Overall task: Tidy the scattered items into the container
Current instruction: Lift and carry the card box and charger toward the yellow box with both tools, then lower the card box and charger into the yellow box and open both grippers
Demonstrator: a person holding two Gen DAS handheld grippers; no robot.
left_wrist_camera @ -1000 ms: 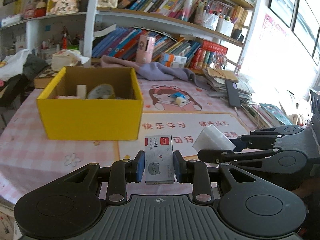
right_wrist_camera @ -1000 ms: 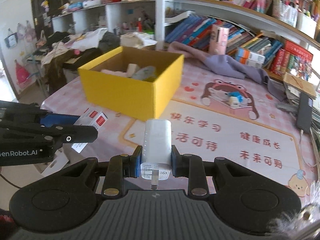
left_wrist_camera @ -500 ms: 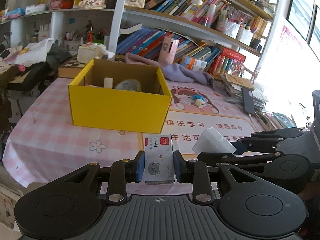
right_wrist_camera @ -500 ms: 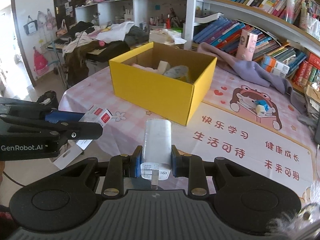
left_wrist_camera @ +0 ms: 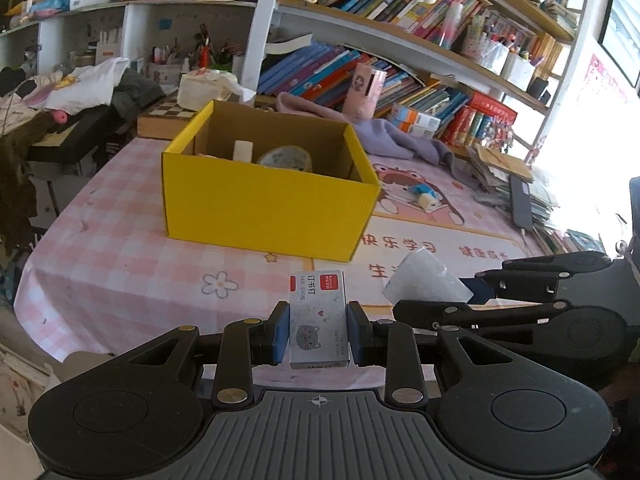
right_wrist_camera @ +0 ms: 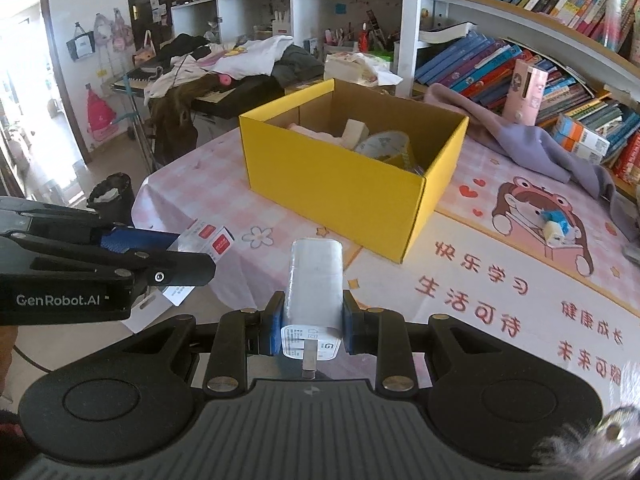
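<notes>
The left gripper [left_wrist_camera: 319, 330] clamps a staple box [left_wrist_camera: 318, 316]; the right gripper [right_wrist_camera: 313, 322], just beside it, clamps a charger [right_wrist_camera: 315, 280], both short of the yellow box [left_wrist_camera: 264, 196].

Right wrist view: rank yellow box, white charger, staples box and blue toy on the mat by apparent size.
1. yellow box, clearly largest.
2. white charger, held in the right tool; nearness to the camera inflates it.
3. staples box, mostly hidden by the left tool, so its rank is unsure.
4. blue toy, smallest.
</notes>
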